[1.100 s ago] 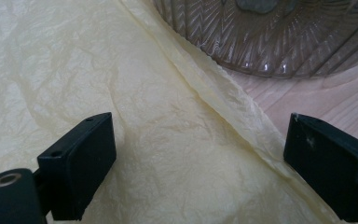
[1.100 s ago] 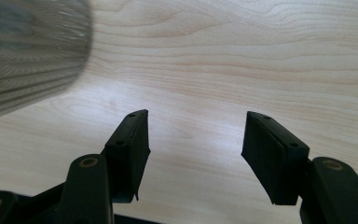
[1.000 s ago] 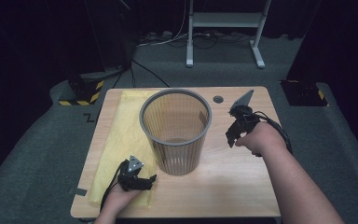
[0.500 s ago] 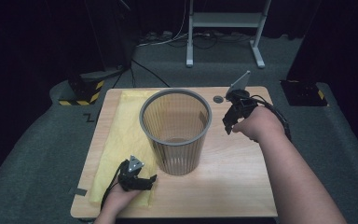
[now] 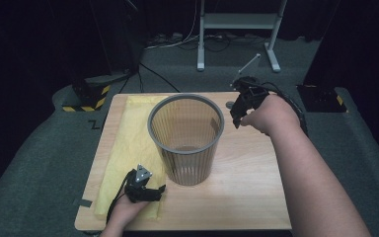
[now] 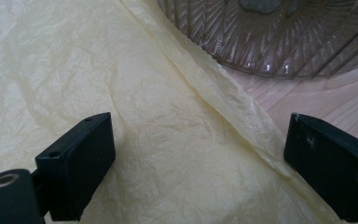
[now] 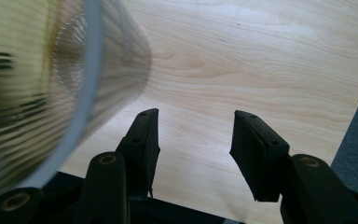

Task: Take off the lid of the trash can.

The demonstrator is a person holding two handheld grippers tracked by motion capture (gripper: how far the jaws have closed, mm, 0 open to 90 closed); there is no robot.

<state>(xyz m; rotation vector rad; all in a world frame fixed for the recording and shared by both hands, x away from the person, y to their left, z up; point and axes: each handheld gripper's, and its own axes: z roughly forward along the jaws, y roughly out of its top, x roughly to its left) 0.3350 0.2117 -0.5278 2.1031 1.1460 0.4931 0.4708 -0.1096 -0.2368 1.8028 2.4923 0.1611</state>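
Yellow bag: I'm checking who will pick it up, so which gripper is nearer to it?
Left. The left gripper sits over the yellow bag; the right gripper hangs beyond the bin.

A light wooden counter [image 5: 237, 197] stands on a dark grey carpeted floor [image 5: 34, 163]. Behind it, the room is very dark, almost black. A grey metal stand with two legs [image 5: 237, 24] is at the back, and black cables [image 5: 163, 42] lie on the floor near it. A yellow-and-black striped block [image 5: 86, 101] sits left of the counter, and a black box [image 5: 321, 96] sits at the right.
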